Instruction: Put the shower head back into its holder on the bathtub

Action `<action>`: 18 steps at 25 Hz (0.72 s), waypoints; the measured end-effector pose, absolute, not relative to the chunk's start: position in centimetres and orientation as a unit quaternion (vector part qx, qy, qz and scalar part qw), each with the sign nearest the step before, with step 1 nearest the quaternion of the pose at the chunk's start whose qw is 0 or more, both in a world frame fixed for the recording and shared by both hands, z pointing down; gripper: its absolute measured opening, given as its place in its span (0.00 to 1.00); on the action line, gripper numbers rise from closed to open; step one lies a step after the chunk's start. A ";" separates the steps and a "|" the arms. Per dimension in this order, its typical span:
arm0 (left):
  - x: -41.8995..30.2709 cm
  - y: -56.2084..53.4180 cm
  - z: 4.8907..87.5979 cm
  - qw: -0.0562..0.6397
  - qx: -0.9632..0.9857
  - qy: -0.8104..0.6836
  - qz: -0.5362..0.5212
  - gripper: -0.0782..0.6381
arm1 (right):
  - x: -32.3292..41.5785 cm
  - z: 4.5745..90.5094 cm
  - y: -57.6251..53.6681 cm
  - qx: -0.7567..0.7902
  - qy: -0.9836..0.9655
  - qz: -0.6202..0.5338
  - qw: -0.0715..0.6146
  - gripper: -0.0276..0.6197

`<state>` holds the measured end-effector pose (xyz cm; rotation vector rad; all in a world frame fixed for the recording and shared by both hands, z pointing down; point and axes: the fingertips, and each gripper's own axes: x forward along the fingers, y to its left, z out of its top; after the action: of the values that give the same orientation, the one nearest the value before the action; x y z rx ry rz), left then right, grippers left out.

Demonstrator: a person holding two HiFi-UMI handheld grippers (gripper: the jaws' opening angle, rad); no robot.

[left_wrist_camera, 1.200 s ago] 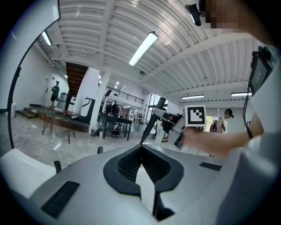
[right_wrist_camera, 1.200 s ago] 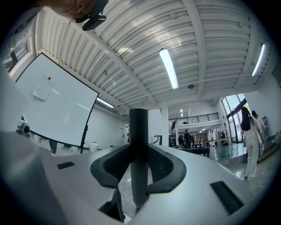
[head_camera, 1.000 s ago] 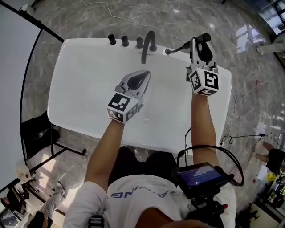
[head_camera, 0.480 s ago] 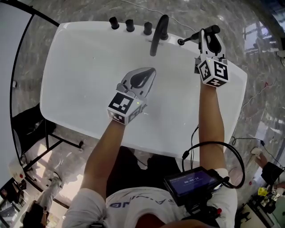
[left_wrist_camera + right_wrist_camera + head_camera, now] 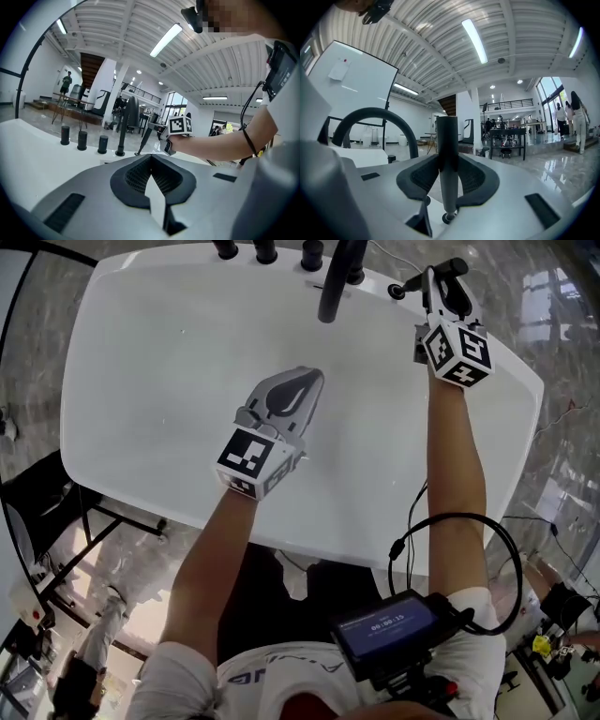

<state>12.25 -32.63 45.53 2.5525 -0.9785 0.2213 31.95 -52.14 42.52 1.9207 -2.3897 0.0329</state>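
In the head view the white bathtub (image 5: 141,362) lies below me. My right gripper (image 5: 439,289) is at the tub's back right rim, shut on the black shower head (image 5: 408,283). In the right gripper view the shower head (image 5: 447,136) stands upright between the pads of the right gripper (image 5: 449,161), its lower end at a small round fitting (image 5: 449,217) on the rim. My left gripper (image 5: 307,381) hovers over the middle of the basin with its tips together and nothing in them. The left gripper view shows the shower head (image 5: 144,138) slanting beside the faucet.
A black arched faucet (image 5: 336,277) and three black knobs (image 5: 265,251) line the tub's back rim, just left of the shower head. A black frame stand (image 5: 37,493) is left of the tub. A cable (image 5: 450,540) loops by my right forearm above a screen device (image 5: 384,629).
Both grippers have sunk toward the tub, which now fills more of the head view. The right gripper still holds the shower head at the back rim. The left gripper stays shut over the basin.
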 end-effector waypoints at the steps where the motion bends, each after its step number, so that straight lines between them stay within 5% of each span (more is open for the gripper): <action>1: 12.3 -32.6 46.2 0.202 0.912 -0.349 0.079 0.13 | 31.9 43.4 -52.6 0.623 -0.781 0.013 0.044 0.24; 18: 11.6 -31.5 49.7 0.232 0.905 -0.346 0.088 0.13 | 31.9 47.6 -55.4 0.618 -0.783 0.054 0.048 0.24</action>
<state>11.64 -31.50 49.70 2.4855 -0.9518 0.2408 31.94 -55.40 47.61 1.8859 -2.3869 0.1640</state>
